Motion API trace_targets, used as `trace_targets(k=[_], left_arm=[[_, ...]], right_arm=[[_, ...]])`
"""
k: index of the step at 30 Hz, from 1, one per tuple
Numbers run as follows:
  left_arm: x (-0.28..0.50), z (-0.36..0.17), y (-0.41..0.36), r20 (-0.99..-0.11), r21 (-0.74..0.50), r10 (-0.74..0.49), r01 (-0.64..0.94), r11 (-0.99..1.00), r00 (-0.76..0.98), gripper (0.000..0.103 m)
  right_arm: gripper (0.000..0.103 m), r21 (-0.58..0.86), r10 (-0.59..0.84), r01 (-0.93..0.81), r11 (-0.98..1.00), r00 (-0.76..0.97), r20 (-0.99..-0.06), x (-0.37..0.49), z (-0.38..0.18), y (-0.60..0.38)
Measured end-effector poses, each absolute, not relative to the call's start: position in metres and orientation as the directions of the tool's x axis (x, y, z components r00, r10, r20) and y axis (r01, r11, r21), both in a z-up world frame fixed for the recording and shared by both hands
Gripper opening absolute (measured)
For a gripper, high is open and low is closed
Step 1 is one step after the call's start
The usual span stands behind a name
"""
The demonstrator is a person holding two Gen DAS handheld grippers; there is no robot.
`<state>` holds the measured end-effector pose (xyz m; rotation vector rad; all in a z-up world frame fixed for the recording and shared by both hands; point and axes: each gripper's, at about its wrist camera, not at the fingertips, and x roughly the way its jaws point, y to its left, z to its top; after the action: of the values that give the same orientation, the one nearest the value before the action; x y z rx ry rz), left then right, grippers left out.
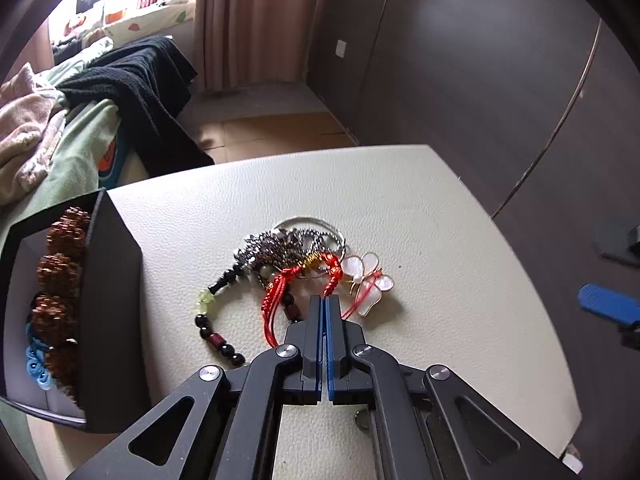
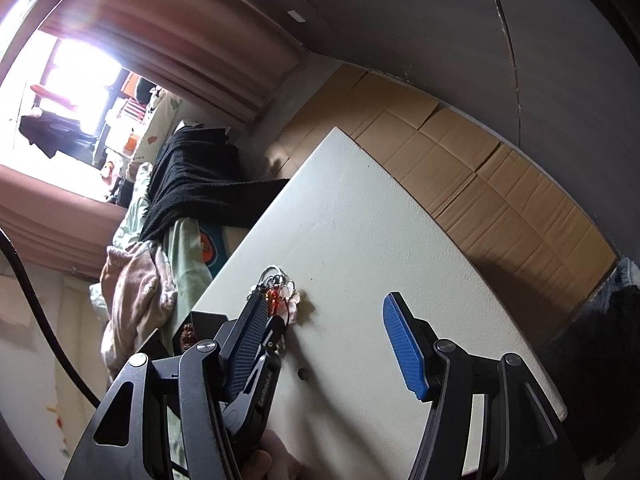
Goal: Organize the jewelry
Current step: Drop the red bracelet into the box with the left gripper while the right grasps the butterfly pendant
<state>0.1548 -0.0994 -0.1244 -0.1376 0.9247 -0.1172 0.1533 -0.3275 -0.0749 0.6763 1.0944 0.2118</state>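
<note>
While the left wrist view is looking down on the cream tabletop (image 1: 400,208), the left gripper (image 1: 324,304) is sitting at lower centre with its two blue-lined fingers pressed together; whether a strand is caught between them cannot be told. Its tips are lying just beside the red cord (image 1: 276,300) of the jewelry pile (image 1: 296,256) at frame centre. A dark beaded bracelet (image 1: 216,320) is curling toward lower left, and a white shell butterfly (image 1: 370,280) is resting at the pile's right edge. A black box (image 1: 108,288) is standing at left, holding brown knobbly beads (image 1: 60,276) and a light blue knot (image 1: 38,364).

Turning to the right wrist view, the right gripper (image 2: 328,344) is hovering at lower centre with its fingers spread wide apart, holding nothing. The pile (image 2: 280,292) is showing at mid-left, partly hidden behind the left gripper (image 2: 264,320), with the box (image 2: 200,320) beside it.
</note>
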Motion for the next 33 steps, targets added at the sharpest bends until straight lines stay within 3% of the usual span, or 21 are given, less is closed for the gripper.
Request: trace_targets(k=[15, 28, 33], left_arm=[[0.127, -0.065, -0.043, -0.677, -0.353, -0.254, -0.002, 0.936, 0.691, 0.000], [0.115, -0.045, 0.016, -0.609, -0.464, -0.266, -0.065, 0.883, 0.747, 0.000], [0.118, -0.050, 0.035, -0.626, -0.483, -0.265, -0.098, 0.870, 0.733, 0.000]], right_arm=[[0.061, 0.536, 0.476, 0.047, 0.843, 0.400, -0.783, 0.165, -0.090, -0.286], [0.061, 0.372, 0.395, -0.139, 0.918, 0.416, -0.819, 0.185, -0.106, -0.234], [0.061, 0.279, 0.337, -0.192, 0.941, 0.435, -0.835, 0.185, -0.109, -0.216]])
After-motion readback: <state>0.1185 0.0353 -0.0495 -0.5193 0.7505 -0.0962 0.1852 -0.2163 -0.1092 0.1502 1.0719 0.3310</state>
